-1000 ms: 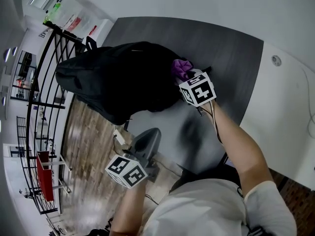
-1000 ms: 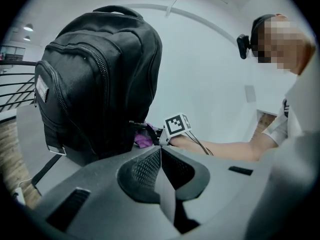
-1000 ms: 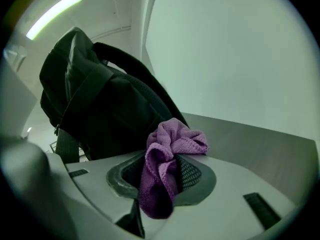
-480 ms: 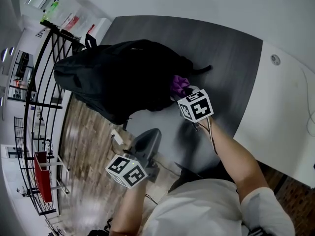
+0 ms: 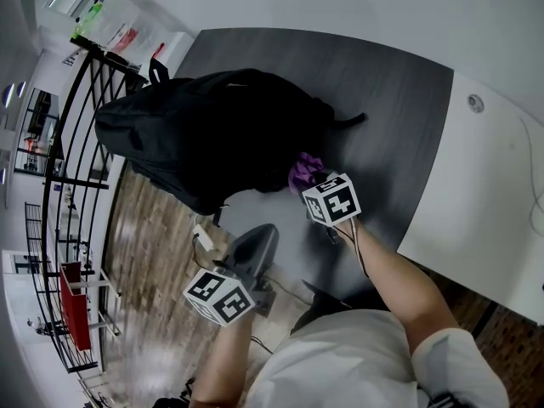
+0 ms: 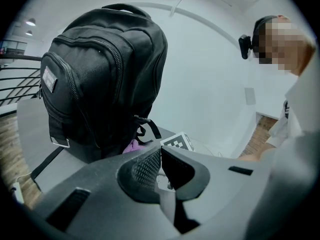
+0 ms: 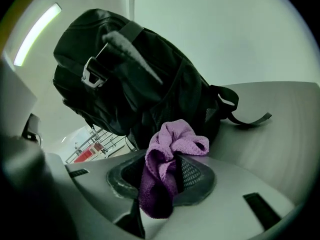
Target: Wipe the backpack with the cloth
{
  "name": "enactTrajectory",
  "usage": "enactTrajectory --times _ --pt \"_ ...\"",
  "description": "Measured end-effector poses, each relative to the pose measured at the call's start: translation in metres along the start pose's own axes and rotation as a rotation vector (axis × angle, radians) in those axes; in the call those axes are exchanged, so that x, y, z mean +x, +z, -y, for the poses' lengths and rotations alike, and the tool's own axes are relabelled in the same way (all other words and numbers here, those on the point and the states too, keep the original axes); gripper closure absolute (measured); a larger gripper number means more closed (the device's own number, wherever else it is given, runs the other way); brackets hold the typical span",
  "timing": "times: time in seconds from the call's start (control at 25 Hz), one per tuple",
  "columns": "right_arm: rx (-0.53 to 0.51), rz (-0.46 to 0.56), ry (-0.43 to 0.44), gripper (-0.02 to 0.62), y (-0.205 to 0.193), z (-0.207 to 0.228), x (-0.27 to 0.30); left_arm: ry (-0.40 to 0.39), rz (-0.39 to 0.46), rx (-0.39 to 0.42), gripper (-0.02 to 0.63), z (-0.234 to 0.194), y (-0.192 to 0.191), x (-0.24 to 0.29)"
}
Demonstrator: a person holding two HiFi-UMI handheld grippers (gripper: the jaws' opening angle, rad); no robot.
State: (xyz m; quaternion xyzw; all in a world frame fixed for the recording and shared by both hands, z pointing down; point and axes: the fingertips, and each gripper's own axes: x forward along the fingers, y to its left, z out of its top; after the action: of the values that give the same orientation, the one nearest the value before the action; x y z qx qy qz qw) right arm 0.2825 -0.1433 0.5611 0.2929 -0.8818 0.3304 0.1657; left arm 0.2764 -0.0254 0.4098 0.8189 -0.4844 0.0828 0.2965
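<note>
A black backpack point(image 5: 212, 134) stands upright on the dark grey table point(image 5: 382, 109); it also fills the left gripper view point(image 6: 100, 74) and the right gripper view point(image 7: 135, 79). My right gripper point(image 5: 313, 184) is shut on a bunched purple cloth point(image 5: 303, 172), which sits against the backpack's lower side near the table. In its own view the cloth point(image 7: 167, 164) bulges out from between the jaws. My left gripper point(image 5: 255, 249) is shut and empty, held off the table's near edge, apart from the bag point(image 6: 159, 159).
A black strap point(image 5: 348, 121) trails from the backpack across the table. A white table point(image 5: 484, 202) adjoins at the right. A black metal railing point(image 5: 76, 143) runs behind the bag at the left, with wooden floor below.
My right gripper has slid the cloth down the backpack's side, from near its upper part to its lower edge by the table. The left gripper has stayed put.
</note>
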Motion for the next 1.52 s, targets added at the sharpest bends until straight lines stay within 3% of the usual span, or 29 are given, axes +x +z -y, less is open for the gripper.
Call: enactTrajectory --times 0.28,0.44,0.72,1.0,1.28,1.4,1.52 --pt "-0.086 -0.13 0.15 0.469 -0.038 -0.046 0.012 0.02 -0.007 -0.004 0.601 0.0 -0.003 -0.006" --pt "-0.208 -0.222 0.227 0.469 -0.065 -0.061 0.006 0.024 -0.008 -0.01 0.601 -0.001 -0.007 -0.007" --pt "-0.183 -0.188 0.126 0.469 -0.054 -0.015 -0.005 0.031 -0.007 -0.016 0.601 -0.004 -0.008 -0.008" --pt "-0.006 -0.097 -0.061 0.469 -0.012 0.071 -0.008 0.025 -0.018 -0.024 0.601 -0.005 -0.012 -0.005" --pt "0.06 -0.006 -0.213 0.469 0.03 0.136 -0.003 0.041 -0.028 -0.029 0.601 -0.009 -0.013 -0.006" --pt "0.167 0.044 -0.233 0.469 0.038 0.152 0.002 0.048 -0.034 -0.027 0.601 -0.01 -0.013 -0.009" --pt "0.29 0.095 -0.193 0.469 0.046 0.154 0.013 0.056 -0.04 -0.028 0.601 -0.012 -0.013 -0.011"
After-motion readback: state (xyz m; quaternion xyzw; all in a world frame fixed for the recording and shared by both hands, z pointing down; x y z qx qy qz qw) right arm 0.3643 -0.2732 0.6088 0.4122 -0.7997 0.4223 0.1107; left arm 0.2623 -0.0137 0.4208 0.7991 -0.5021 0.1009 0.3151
